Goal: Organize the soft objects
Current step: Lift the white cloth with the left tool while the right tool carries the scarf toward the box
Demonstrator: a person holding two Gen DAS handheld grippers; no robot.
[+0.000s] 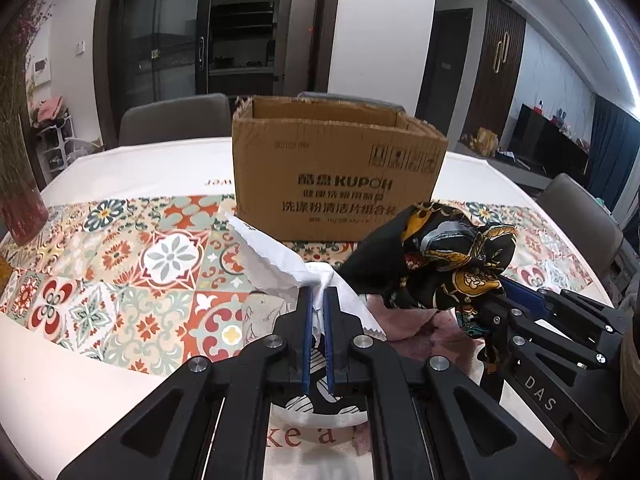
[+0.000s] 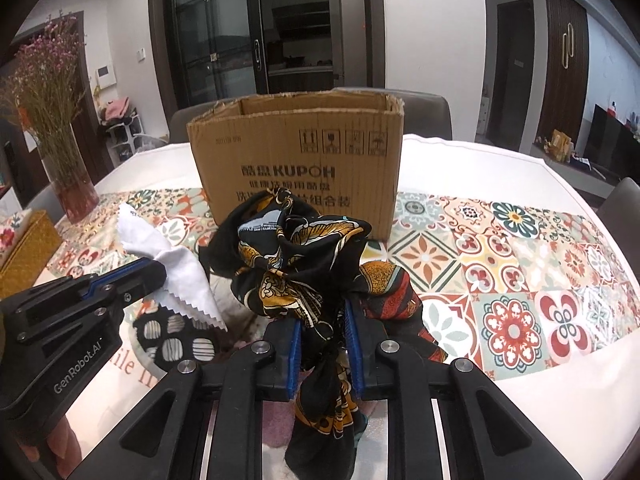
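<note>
My left gripper (image 1: pixel 319 294) is shut on a white cloth (image 1: pixel 272 260) with a zigzag edge and holds it above the table; both also show in the right wrist view, the gripper (image 2: pixel 154 270) and the cloth (image 2: pixel 176 276). My right gripper (image 2: pixel 323 312) is shut on a black and gold patterned scarf (image 2: pixel 304 256), bunched and lifted; the scarf (image 1: pixel 444 256) and gripper (image 1: pixel 500 300) also show in the left wrist view. An open cardboard box (image 1: pixel 336 168) stands upright just behind both cloths (image 2: pixel 300 160).
More cloths lie under the grippers: a pink one (image 1: pixel 404 324) and a black one with striped dots (image 2: pixel 176 340). A tiled runner (image 2: pixel 520 264) crosses the white table. A vase of dried flowers (image 2: pixel 72 184) and a yellow tissue box (image 2: pixel 24 248) stand at the left. Chairs stand behind.
</note>
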